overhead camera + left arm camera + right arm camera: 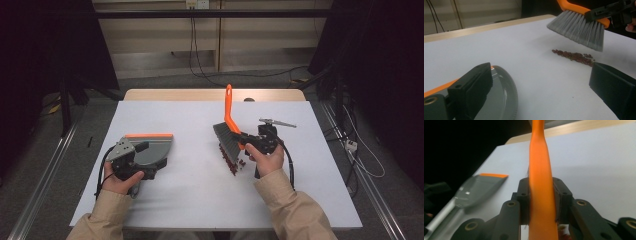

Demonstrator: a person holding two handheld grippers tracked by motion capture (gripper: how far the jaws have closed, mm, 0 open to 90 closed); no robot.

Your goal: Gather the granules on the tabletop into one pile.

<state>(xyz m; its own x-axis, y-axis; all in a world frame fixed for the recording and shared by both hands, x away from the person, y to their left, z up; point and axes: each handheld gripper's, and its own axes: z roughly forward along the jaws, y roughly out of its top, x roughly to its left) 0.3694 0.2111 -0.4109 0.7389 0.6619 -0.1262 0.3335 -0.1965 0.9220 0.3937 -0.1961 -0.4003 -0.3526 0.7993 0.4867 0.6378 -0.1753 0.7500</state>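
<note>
A hand brush (227, 139) with an orange handle (539, 157) and grey bristles (579, 27) hangs just above a small line of red beans (232, 161) (574, 55) on the white table. My right gripper (245, 139) (541, 195) is shut on the handle just behind the brush head. A grey dustpan (152, 147) (504, 95) with an orange front edge lies flat at the left. Over its rear part my left gripper (150, 160) (541, 75) stands open, jaws wide apart; one jaw is beside the pan's rim, and bare table lies between them.
The white table top (200, 195) has a wooden strip along its far edge (210, 95). Between dustpan and beans is bare surface. Cables trail over the floor behind the table and to its right. Dark curtains stand on both sides.
</note>
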